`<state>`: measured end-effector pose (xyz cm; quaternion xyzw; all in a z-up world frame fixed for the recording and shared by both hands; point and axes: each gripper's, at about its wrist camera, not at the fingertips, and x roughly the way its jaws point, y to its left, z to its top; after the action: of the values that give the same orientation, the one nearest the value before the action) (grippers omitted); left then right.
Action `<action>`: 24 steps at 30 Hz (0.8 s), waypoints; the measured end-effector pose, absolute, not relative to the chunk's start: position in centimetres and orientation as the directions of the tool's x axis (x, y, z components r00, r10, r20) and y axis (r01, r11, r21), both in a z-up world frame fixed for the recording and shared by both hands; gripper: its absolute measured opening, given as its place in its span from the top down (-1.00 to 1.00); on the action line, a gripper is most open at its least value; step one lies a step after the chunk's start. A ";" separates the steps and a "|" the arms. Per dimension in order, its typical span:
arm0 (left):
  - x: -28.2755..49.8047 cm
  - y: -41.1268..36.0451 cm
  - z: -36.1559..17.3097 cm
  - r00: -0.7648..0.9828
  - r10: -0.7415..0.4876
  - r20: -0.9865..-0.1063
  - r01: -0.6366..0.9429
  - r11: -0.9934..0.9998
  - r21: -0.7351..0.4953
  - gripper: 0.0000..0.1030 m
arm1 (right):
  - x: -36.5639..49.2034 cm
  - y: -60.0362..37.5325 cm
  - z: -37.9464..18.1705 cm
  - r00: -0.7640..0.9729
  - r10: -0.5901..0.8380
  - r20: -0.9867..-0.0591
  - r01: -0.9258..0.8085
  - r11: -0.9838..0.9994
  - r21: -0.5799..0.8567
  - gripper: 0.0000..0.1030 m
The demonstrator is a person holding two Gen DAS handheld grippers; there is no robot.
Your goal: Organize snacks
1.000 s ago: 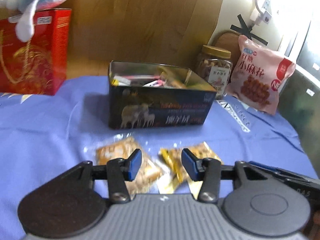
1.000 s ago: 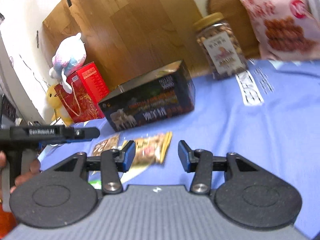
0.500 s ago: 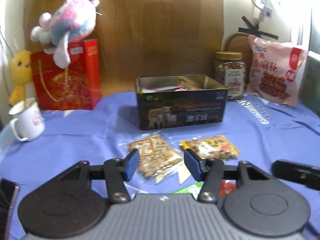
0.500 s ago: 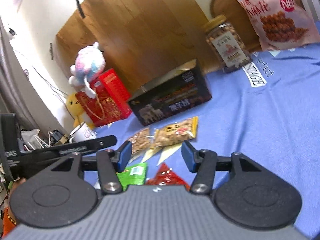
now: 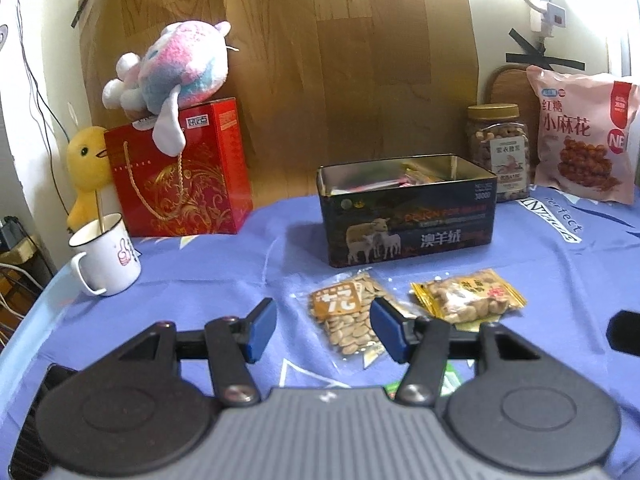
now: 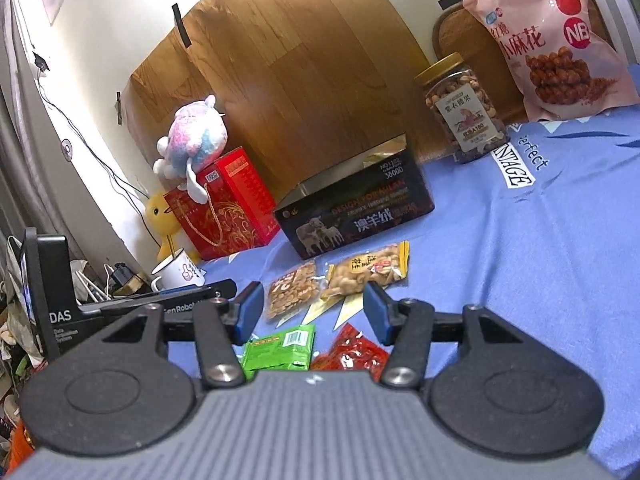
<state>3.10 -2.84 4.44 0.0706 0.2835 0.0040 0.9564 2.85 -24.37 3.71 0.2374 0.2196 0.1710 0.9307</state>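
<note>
An open dark tin box (image 5: 408,224) (image 6: 352,216) stands on the blue cloth with several packets inside. In front of it lie a clear seed packet (image 5: 348,316) (image 6: 294,290) and a yellow nut packet (image 5: 468,298) (image 6: 368,270). Nearer me lie a green packet (image 6: 280,348) and a red packet (image 6: 356,352). My left gripper (image 5: 323,328) hovers above the cloth short of the seed packet, its jaws opening with nothing between them. My right gripper (image 6: 313,312) is open and empty above the green and red packets.
A red gift box (image 5: 180,176) with a plush toy (image 5: 176,72) on top, a yellow duck (image 5: 86,160) and a white mug (image 5: 106,254) stand at the left. At the back right stand a nut jar (image 5: 498,152) and a pink snack bag (image 5: 580,136).
Both grippers have drawn back from the tin, and their jaws stand wider. The green and red packets have come into the right wrist view.
</note>
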 end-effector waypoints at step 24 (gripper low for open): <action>3.1 -4.5 5.1 0.841 -0.070 -0.537 0.133 0.988 0.079 -1.00 | 2.6 -25.3 2.9 0.851 0.410 -0.327 -0.179 0.813 0.555 -0.15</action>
<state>3.05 -4.53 5.11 0.0565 0.2773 -0.0531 0.9577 2.63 -25.34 2.85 0.2614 0.2214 0.1589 0.9259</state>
